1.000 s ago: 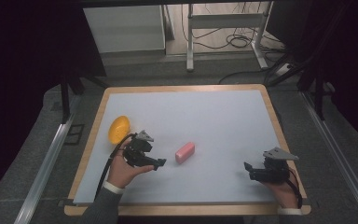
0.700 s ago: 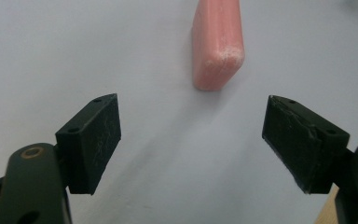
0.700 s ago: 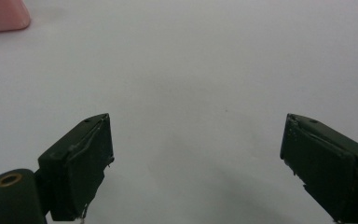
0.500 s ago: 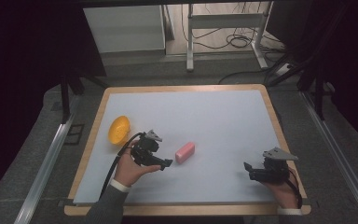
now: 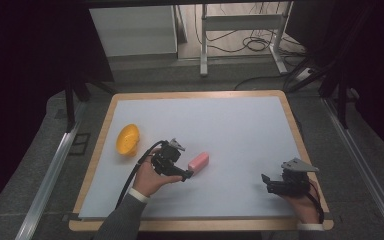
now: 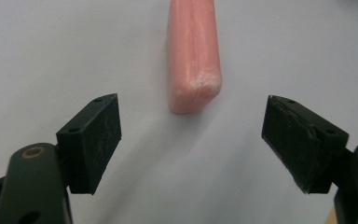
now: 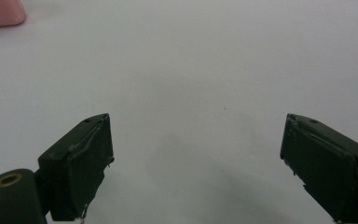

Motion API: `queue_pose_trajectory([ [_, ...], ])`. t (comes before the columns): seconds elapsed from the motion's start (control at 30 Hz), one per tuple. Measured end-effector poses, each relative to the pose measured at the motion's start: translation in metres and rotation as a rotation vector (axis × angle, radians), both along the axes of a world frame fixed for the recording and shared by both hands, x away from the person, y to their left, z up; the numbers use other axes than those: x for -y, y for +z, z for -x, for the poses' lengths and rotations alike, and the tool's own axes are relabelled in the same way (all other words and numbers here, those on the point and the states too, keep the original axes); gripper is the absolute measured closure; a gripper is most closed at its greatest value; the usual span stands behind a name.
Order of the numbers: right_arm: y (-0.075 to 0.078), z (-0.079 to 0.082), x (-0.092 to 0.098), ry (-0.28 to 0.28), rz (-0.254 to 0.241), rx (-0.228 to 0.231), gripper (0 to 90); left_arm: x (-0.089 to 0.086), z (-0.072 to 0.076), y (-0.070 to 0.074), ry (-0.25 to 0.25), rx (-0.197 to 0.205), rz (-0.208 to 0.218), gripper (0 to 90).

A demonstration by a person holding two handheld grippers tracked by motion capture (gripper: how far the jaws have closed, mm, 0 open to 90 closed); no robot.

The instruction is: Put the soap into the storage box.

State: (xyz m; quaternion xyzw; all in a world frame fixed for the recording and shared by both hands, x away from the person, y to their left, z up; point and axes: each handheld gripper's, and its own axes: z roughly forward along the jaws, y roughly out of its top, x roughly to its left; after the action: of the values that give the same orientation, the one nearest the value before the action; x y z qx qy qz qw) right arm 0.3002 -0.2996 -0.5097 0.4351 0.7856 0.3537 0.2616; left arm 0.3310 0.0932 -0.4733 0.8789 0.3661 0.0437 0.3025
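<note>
Table (image 5: pixel 195 95) with a wooden rim, covered by a pale sheet (image 5: pixel 230 130) that stops short of the rim all round. Far half of the sheet is bare, wide room there. Between the two grippers, a broad open stretch along the near side.

Left gripper (image 5: pixel 186 175) sits left of centre, held in the person's left hand (image 5: pixel 150 177), cable looping back toward the sleeve. Its jaws stand wide apart and hold nothing. In the left gripper view the pink block (image 6: pixel 193 53) lies straight ahead on the sheet, its near end just beyond the jaw tips and centred in the gap, not touched by either jaw. From the high view the pink block (image 5: pixel 198 161) lies at a slant, just beside the gripper's tip.

Right gripper (image 5: pixel 266 181) rests near the right front corner, close to the rim, in the right hand (image 5: pixel 300 200). Jaws wide apart, empty; bare sheet ahead of them in its own view, with a corner of the block at the top left.

Yellow bowl (image 5: pixel 127 139) sits near the left edge of the sheet, well apart from the block.

Change from a second ago: left gripper has come forward and rightward, away from the bowl, up to the block. Right gripper, block and bowl unmoved.

Count: two grippers, one block, one bowl.
</note>
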Motion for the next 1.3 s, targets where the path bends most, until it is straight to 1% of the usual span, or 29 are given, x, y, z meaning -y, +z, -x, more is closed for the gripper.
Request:
queue_pose_trajectory([
  [0.1, 0.0, 0.0, 0.001, -0.002, -0.002, -0.003, 8.9, 0.002, -0.002, -0.001, 0.005, 0.013, -0.002, 20.7],
  [0.17, -0.001, 0.0, 0.001, -0.002, -0.001, -0.005, 8.9, 0.003, -0.003, -0.001, 0.005, 0.009, 0.001, 20.8],
  [0.47, -0.002, -0.001, 0.001, -0.009, 0.005, -0.005, 8.9, 0.01, -0.007, -0.005, -0.007, -0.008, -0.013, 21.2],
  [0.5, -0.002, -0.001, 0.001, -0.009, 0.004, -0.004, 8.9, 0.011, -0.008, -0.005, -0.007, -0.011, -0.009, 21.2],
  [0.53, -0.002, -0.001, 0.001, -0.007, 0.005, -0.004, 8.9, 0.012, -0.011, -0.007, -0.007, -0.018, -0.016, 21.3],
  [0.8, -0.001, -0.001, 0.001, -0.005, 0.002, -0.003, 8.9, 0.019, -0.018, -0.008, -0.008, -0.03, -0.02, 21.6],
  [0.87, -0.001, -0.001, 0.0, -0.005, 0.001, -0.003, 8.9, 0.023, -0.02, -0.009, -0.013, -0.035, -0.029, 21.9],
  [1.0, -0.001, -0.001, 0.001, -0.006, 0.001, -0.003, 8.8, 0.027, -0.023, -0.01, -0.018, -0.035, -0.033, 22.9],
  [1.1, -0.001, -0.001, 0.001, -0.018, -0.002, -0.005, 8.8, 0.03, -0.025, -0.011, -0.019, -0.039, -0.043, 23.4],
  [1.3, -0.002, -0.001, 0.0, -0.014, 0.002, -0.004, 8.9, 0.037, -0.031, -0.01, -0.018, -0.035, -0.048, 25.3],
])
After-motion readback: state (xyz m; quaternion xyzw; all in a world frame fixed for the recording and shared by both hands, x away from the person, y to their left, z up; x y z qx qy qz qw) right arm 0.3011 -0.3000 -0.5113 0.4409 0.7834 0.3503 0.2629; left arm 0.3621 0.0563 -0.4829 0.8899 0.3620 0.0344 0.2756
